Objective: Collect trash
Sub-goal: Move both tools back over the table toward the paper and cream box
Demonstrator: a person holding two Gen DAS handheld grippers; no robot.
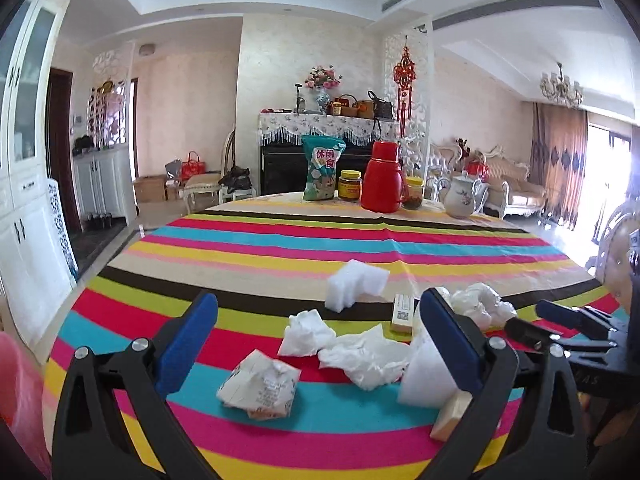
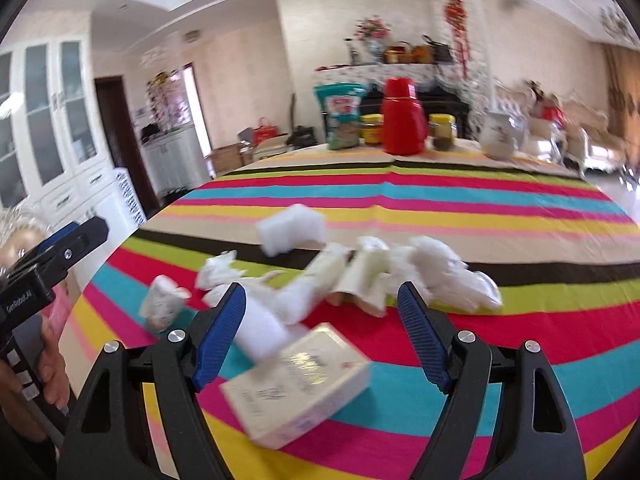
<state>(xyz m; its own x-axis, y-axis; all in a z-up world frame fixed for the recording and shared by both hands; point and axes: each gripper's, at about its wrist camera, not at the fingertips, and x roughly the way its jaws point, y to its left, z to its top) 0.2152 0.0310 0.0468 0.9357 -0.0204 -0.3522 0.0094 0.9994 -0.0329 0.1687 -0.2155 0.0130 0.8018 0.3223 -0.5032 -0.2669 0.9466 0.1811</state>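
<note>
1. The tabletop (image 1: 280,240) wears a cloth of bright stripes; a red flask (image 1: 383,178), snack bag (image 1: 322,168), two jars and a white teapot (image 1: 462,196) stand at its far edge.
2. The trash lies in a loose heap on the near stripes: a white foam block (image 1: 354,284), crumpled tissues (image 1: 362,356), a crushed printed carton (image 1: 260,384) and a small box (image 1: 403,314).
3. The left gripper (image 1: 320,344) has its fingers spread wide, holding nothing, with tissues and carton between them.
4. The right gripper (image 2: 320,336) is likewise wide open and empty.
5. Only the right view, though blurred, shows a pale flat box (image 2: 298,384) whole, lying nearest; the left view alone gives the trash sharply.
</note>
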